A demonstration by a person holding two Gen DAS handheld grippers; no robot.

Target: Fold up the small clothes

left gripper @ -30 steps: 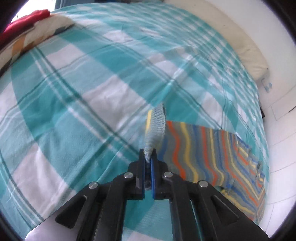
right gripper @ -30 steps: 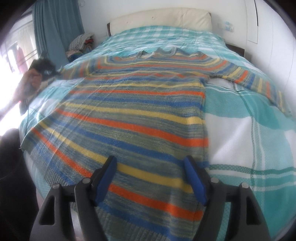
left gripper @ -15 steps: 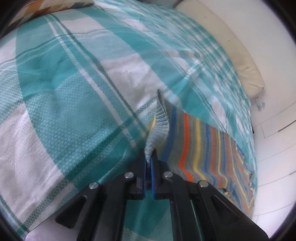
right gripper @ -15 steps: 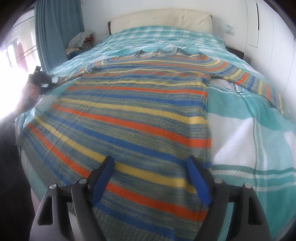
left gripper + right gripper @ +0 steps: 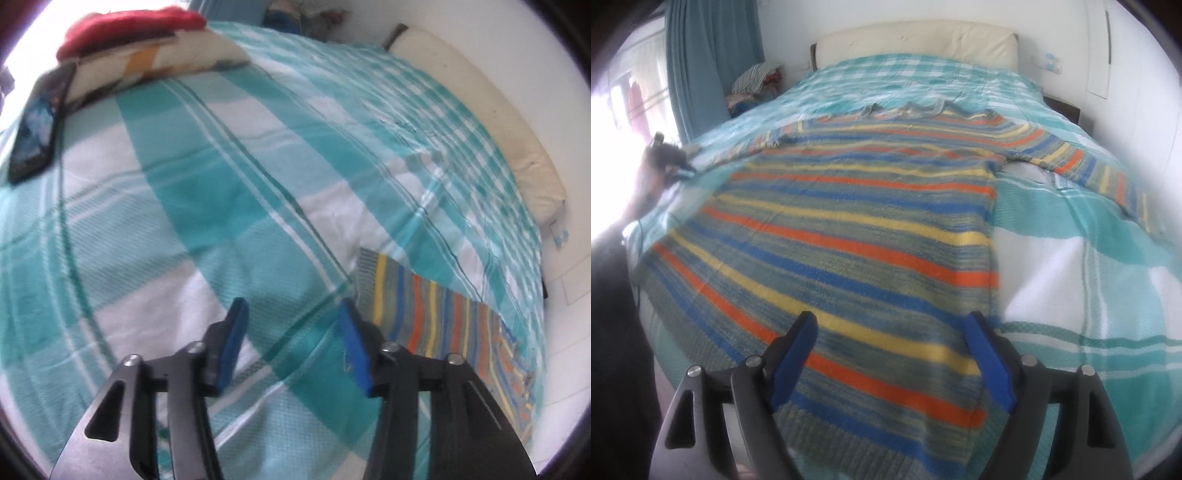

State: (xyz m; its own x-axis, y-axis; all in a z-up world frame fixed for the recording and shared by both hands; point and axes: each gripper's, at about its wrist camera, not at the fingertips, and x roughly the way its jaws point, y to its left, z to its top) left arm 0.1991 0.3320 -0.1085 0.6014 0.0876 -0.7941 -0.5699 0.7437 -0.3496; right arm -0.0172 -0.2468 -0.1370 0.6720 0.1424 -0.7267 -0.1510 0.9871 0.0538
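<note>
1. The striped sweater (image 5: 857, 236) lay flat on the bed (image 5: 1089, 280), face up, with its hem at the foot edge of the bed and its collar toward the headboard (image 5: 916, 40).
2. Its two sleeves were spread out to the sides; one sleeve (image 5: 1082, 162) reached toward the right edge of the bed.
3. The other sleeve (image 5: 436, 314) showed in the left wrist view, lying flat on the checked teal and white bedcover (image 5: 221, 206).
4. The left gripper (image 5: 291, 347) was released, its blue pads wide apart and holding nothing; the cuff of the sleeve was just beside its right finger.
5. The right gripper (image 5: 890, 354) was also released and empty, above the lower part of the sweater, near the hem.
6. A dark phone (image 5: 38, 122) lay near the far left corner of the bed, beside a pillow (image 5: 162, 59) with a red cloth (image 5: 129, 26) on it.
7. A teal curtain (image 5: 713, 66) hung beside the bed, with a pile of clothes (image 5: 757, 85) under it.
</note>
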